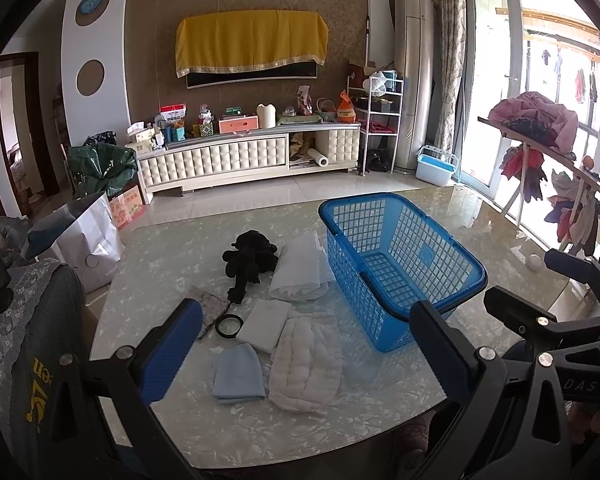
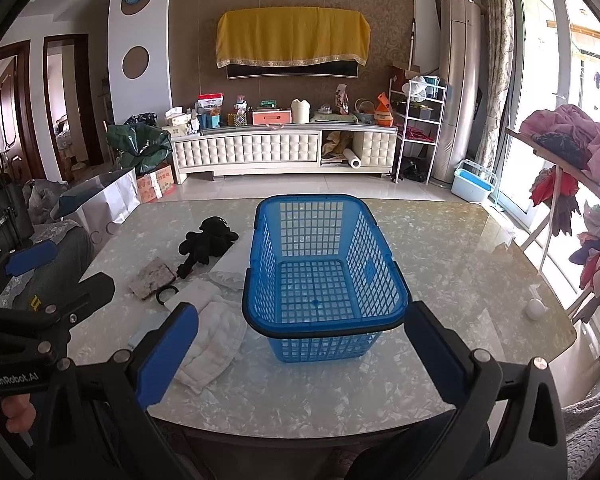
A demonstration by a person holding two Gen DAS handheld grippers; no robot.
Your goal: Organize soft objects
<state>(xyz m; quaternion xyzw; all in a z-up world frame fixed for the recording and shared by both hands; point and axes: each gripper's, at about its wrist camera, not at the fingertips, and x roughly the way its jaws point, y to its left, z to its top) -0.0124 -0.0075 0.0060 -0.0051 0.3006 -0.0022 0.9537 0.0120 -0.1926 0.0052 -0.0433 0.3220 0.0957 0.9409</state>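
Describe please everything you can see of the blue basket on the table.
The blue basket looks like plastic, rectangular, with lattice walls and floor and a dark handle folded along its rim. It stands upright and empty on the marbled table, right of the soft items. In the left wrist view its left wall seems to meet the rolled white cloth. Neither gripper touches it.

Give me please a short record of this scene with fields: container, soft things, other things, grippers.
container: blue plastic lattice basket, empty, upright on the marbled glossy table
soft things: black plush toy, rolled white cloth, folded white square cloth, quilted white cloth, light blue folded cloth, all left of the basket
other things: black ring; small white ball
grippers: left gripper and right gripper, jaws wide open, holding nothing
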